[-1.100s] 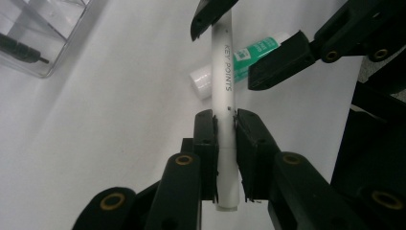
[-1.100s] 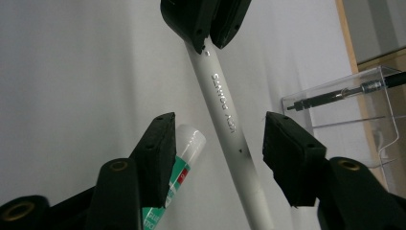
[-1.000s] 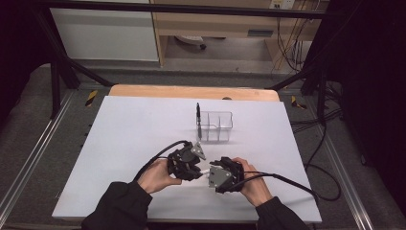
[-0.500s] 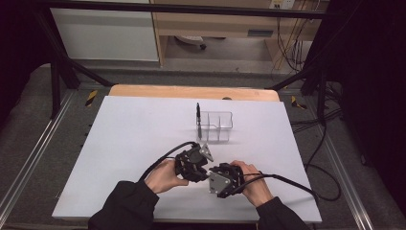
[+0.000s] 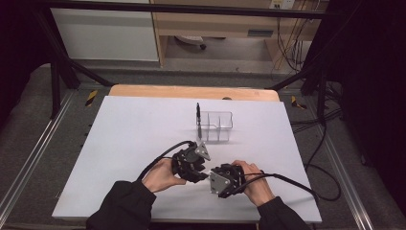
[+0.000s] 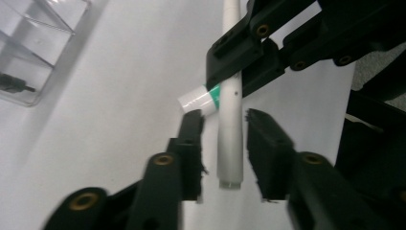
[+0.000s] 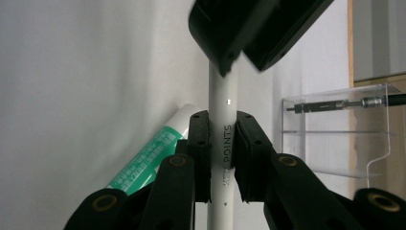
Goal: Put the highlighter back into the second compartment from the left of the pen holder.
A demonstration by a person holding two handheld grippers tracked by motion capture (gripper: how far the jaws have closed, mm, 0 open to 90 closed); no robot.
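A white pen lettered "POINTS" is held just above the white table. My right gripper is shut on its barrel; the high view places it near the table's front. My left gripper faces it with jaws open on either side of the pen's free end, a gap on each side; from above it is just left of the right one. A green-and-white tube lies on the table behind the pen.
A clear divided organizer stands mid-table beyond the grippers, with a black pen upright at its left end. A wooden strip runs along the table's far edge. Cables trail from both grippers.
Both hands have drifted slightly right and toward the front edge, and the left gripper has closed in on the right one.
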